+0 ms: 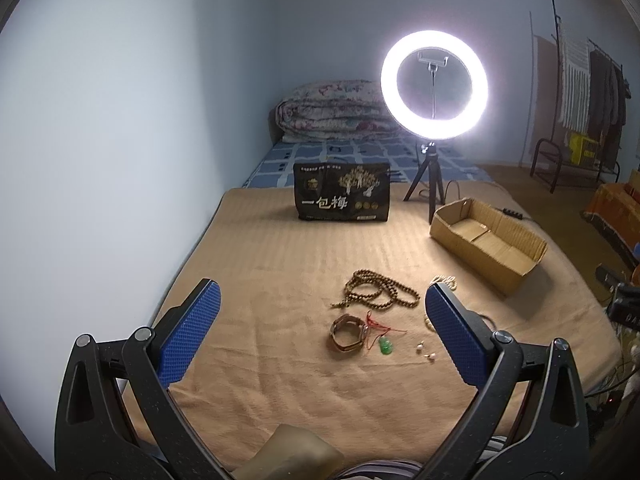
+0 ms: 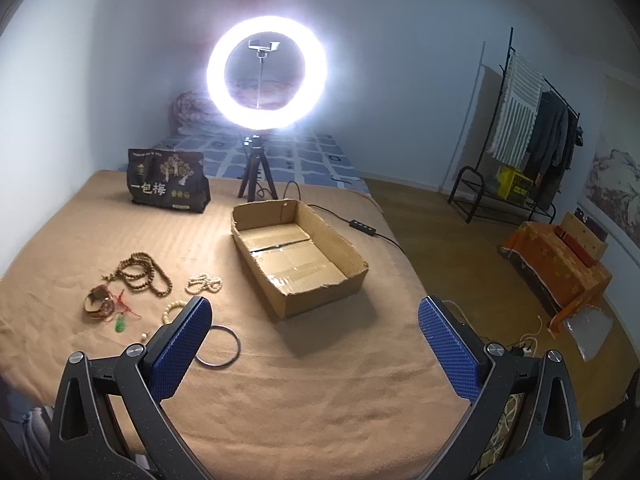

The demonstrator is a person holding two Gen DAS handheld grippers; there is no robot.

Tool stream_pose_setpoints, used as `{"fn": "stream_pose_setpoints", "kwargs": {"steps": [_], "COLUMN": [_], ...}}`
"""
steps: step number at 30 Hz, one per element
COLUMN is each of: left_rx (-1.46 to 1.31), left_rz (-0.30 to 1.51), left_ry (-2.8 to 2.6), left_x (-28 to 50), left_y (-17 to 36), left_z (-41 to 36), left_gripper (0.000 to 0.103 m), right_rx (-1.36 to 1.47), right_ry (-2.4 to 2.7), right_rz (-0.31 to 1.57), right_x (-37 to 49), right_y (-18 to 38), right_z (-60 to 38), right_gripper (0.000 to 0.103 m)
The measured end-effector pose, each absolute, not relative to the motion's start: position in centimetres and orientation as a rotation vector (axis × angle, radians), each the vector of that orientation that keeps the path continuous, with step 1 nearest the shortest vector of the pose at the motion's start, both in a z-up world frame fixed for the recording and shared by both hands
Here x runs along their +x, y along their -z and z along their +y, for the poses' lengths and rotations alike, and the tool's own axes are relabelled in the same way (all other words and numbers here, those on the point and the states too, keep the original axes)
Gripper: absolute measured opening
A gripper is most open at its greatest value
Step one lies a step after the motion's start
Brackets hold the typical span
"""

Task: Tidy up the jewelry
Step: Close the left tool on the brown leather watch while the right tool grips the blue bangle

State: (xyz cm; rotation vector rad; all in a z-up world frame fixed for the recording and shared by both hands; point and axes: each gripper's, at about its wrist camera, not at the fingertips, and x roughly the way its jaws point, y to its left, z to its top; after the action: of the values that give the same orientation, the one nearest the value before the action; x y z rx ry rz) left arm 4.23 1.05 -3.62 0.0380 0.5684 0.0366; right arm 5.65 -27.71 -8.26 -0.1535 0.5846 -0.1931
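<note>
Jewelry on tan bed, cardboard box (image 2: 298,258) beside it.
Left hand-held gripper (image 1: 320,320) and right hand-held gripper (image 2: 314,338) spread wide, holding nothing; wooden bead necklace (image 1: 378,290), watch (image 1: 349,333), metal bangle (image 2: 220,346) mid-bed.

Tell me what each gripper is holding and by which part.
Nothing is held. The left gripper and right gripper are both open and empty; the jewelry lies on the blanket.
</note>
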Motion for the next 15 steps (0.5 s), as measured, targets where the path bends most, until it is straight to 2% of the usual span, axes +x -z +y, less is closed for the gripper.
{"fn": "stream_pose_setpoints", "kwargs": {"steps": [15], "left_rx": [-0.008], "left_rz": [0.724], "left_ry": [-0.028], "left_x": [9.8], "left_y": [10.4], "left_z": [3.9], "left_gripper": [0.103], "right_rx": [-0.162], "right_ry": [0.115], "right_rz": [0.649], "right_x": [9.6], "right_y": [11.5], "right_z": [-26.8], "right_gripper": [0.103]}}
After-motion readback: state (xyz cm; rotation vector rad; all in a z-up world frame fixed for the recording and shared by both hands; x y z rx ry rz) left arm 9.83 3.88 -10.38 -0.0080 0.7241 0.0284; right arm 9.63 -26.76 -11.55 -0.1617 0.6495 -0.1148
